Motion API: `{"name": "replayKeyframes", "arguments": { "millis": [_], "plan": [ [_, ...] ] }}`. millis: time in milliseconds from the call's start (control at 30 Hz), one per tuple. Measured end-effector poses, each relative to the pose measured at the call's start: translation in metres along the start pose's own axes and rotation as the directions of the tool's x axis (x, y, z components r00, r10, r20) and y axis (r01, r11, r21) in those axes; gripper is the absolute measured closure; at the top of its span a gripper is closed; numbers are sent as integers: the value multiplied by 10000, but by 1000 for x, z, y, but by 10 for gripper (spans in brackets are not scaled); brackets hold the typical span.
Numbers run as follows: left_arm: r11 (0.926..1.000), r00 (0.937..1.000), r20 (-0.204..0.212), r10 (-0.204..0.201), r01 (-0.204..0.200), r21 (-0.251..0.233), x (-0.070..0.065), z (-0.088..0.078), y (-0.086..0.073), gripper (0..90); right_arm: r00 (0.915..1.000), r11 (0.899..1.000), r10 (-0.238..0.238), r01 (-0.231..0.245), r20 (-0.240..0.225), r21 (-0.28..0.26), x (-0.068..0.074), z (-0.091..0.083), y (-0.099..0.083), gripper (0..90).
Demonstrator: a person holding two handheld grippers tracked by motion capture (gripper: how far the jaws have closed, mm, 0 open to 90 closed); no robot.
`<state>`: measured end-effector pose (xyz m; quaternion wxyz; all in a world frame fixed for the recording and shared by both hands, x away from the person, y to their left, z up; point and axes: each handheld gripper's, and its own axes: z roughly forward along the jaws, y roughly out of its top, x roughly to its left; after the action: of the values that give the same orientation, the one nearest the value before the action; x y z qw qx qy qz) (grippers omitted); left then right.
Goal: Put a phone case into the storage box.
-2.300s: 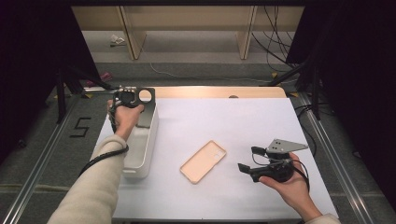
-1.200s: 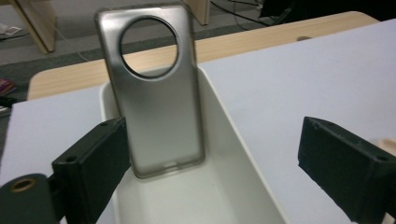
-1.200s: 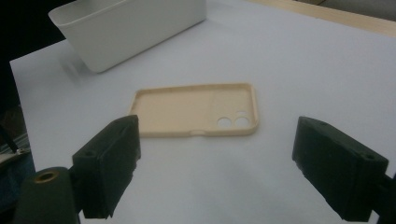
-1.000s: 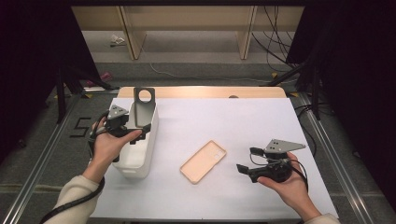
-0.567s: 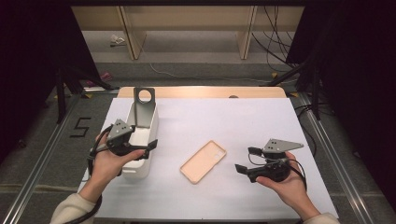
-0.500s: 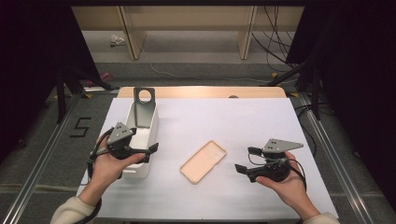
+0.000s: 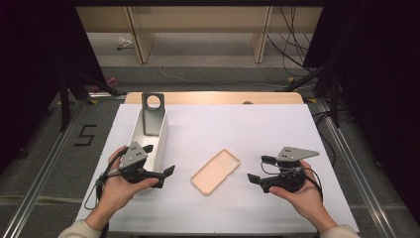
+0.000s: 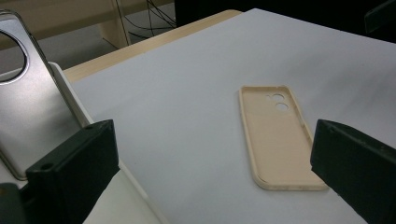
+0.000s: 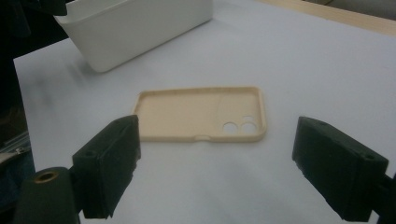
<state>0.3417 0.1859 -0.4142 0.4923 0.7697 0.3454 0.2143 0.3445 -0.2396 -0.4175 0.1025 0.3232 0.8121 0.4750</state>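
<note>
High view: a beige phone case (image 7: 215,172) is shown lying flat, open side up, on the white table (image 7: 237,124), between the left gripper (image 7: 166,172) and the right gripper (image 7: 255,179) and clear of both. To its left stands a white bin (image 7: 161,144), against whose far end a grey phone case (image 7: 152,113) is leaned upright. In the left gripper view the beige phone case (image 8: 278,135) is seen ahead, near the right-hand jaw; the jaws are spread wide and nothing is held between them. In the right gripper view the case (image 9: 201,119) lies beyond the jaws, which are likewise wide apart and empty.

The case is judged to be light, thin-walled and somewhat flexible, so that it is likely to bow or slide on the smooth sheet if pressed flat. A hold is best taken on one raised side rim, near the middle of a long edge, or across the short end away from the camera holes.

Its appearance is matte and uniformly pale tan, with rounded corners, a shallow raised lip and two small round cut-outs near one end.
</note>
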Motion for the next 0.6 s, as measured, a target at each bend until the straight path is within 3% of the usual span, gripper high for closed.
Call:
{"name": "replayKeyframes", "arguments": {
  "millis": [600],
  "plan": [
    [10000, 10000, -24, 57, -57, -51, 2, 2, -3, 5, 10000, 10000, 22, -22, 93, -35, 1, -1, 0, 160]
  ]
}}
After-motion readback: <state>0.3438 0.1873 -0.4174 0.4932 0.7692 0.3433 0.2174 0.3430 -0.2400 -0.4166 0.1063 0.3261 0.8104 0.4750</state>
